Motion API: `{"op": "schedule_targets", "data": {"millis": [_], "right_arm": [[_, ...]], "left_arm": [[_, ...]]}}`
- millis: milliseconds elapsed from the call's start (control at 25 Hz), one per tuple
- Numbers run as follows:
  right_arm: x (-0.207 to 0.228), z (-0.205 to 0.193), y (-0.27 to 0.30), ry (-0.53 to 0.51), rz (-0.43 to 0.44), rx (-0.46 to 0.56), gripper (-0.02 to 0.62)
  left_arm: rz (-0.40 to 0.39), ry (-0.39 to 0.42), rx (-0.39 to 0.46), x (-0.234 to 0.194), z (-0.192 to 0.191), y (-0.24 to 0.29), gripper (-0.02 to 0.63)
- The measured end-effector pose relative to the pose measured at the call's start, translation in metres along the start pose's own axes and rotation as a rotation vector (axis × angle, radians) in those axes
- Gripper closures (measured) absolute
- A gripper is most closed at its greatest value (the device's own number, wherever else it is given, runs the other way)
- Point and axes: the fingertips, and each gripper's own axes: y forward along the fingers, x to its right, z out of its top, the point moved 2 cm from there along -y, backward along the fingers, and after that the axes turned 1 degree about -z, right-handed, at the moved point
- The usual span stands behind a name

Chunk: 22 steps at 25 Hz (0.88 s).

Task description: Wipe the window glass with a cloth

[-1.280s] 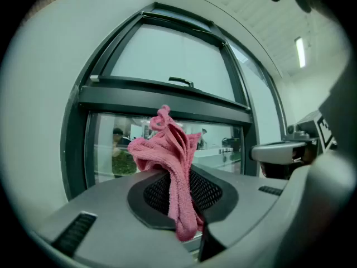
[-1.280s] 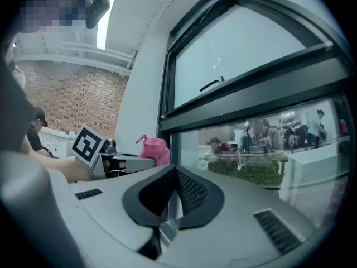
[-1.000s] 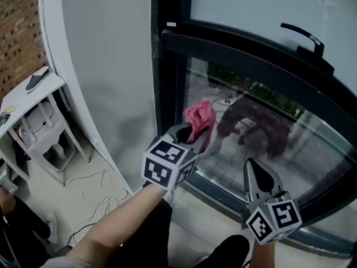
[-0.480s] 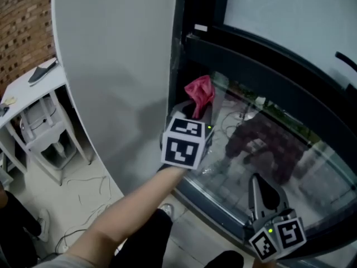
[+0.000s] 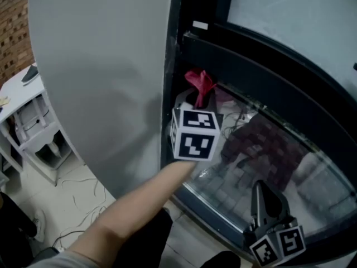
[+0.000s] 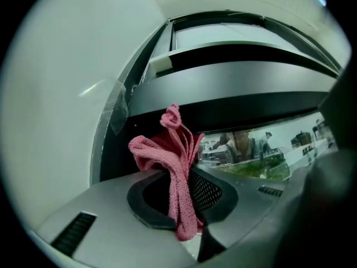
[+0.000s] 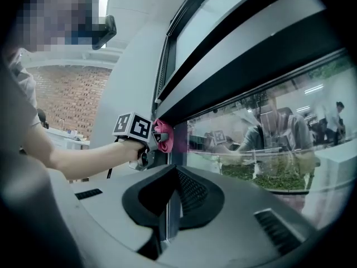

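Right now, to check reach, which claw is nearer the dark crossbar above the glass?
Left. The left claw, shut on the pink cloth, sits just under the crossbar; the right claw hangs far below it.

The cloth point(image 5: 199, 85) is pink terry, bunched into soft folds and pinched between the jaws of the left gripper point(image 5: 198, 101). Its upper folds bulge past the jaw tips and a narrow tail hangs down on the near side. It sits at the upper left corner of the window glass point(image 5: 268, 155), just under the dark crossbar point(image 5: 262, 60); whether it actually touches the pane cannot be told. The glass is clear and reflective, with greenery showing through it.
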Motion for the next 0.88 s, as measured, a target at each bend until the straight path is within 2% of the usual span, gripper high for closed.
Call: {"op": "schedule_targets", "data": {"millis": [200,480,680,880], "right_arm": [[-0.001,-0.009,0.000,0.022,0.000,-0.004,0.595],[0.009,-0.006,-0.029,0.012,-0.061,-0.008,0.595],[0.020,-0.008,-0.055,0.006,-0.110,-0.016,0.595],[0.037,-0.009,-0.085,0.014,-0.195,-0.043,0.595]], "left_arm": [[-0.009,0.021,0.000,0.000,0.003,0.010,0.548],[-0.092,0.023,-0.017,0.013,0.001,0.007,0.548],[-0.170,0.025,-0.014,0.043,-0.001,-0.003,0.548],[-0.239,0.033,-0.024,0.079,-0.006,-0.015,0.548]]}}
